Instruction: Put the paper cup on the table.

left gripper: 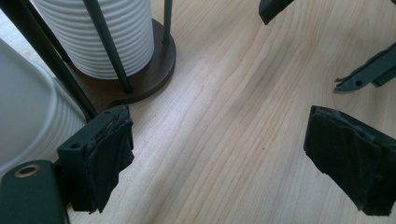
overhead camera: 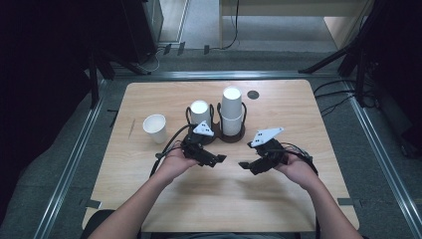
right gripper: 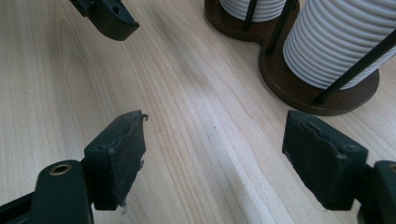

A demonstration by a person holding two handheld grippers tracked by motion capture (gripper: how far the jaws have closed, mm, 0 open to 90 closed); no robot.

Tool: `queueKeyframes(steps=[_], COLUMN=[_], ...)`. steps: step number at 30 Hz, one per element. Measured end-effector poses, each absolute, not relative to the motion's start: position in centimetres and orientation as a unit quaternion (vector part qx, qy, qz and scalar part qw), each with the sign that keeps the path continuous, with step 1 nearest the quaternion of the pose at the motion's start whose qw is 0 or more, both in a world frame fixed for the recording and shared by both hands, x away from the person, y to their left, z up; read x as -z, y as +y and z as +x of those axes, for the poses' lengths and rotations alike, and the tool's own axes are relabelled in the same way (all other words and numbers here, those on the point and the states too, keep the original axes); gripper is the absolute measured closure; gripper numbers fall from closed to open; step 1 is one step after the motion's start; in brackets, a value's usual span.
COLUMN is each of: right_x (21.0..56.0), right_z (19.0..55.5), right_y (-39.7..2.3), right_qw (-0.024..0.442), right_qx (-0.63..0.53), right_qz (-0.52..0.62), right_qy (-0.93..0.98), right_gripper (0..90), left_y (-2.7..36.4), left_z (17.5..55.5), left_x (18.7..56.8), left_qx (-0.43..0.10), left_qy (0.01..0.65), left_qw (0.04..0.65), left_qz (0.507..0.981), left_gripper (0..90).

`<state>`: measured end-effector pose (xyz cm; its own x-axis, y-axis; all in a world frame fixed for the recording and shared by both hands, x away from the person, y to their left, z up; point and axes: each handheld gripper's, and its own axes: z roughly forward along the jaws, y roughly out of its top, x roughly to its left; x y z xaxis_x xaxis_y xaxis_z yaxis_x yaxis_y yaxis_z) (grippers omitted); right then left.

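Both hands hover low over the middle of the worktop (overhead camera: 149,199), and both tools are released, nothing between the jaws of either. The left gripper (overhead camera: 219,158) has its pads spread wide over bare wood; the right gripper (overhead camera: 245,165) mirrors it, jaws just as far apart, tips pointing inward toward its partner.

What matters now is the dark wooden cup holder (overhead camera: 234,137), a two-ring stand just beyond both grippers, toward the far edge of the worktop. Its left ring holds a short stack of cups (overhead camera: 200,112), its right ring a taller stack of cups (overhead camera: 231,112). Both stacks stand upright, long axis vertical, caged by thin black rods.

From the left gripper view, the ribbed wall of the short stack sits right beside the left-hand pad (left gripper: 105,161), almost brushing it, with the taller stack further up the frame. From the right gripper view, the taller stack (right gripper: 336,42) lies up and to the right of the jaws, near but apart.

So the left gripper is nearer, by my read, and its target lies off to the side of its jaws, not between them. A swing toward the stack looks needed before any pinch. A lone cup (overhead camera: 155,128) stands open-mouthed well apart toward the left edge.
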<state>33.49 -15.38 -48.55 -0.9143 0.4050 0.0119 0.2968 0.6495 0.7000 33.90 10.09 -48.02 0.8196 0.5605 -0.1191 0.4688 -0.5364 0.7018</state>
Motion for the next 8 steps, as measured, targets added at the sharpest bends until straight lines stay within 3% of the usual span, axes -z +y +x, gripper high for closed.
queueKeyframes(steps=[8], right_x=[48.70], right_z=[33.57], right_y=[-15.31], right_qw=[0.060], right_qx=[-0.367], right_qz=[0.199], right_qy=[0.907], right_gripper=[21.7], left_y=[10.27], left_z=[33.81], left_x=[48.12], left_qx=[-0.066], left_qy=[0.287], left_qw=[0.370], left_qz=[0.881], left_gripper=[8.2])
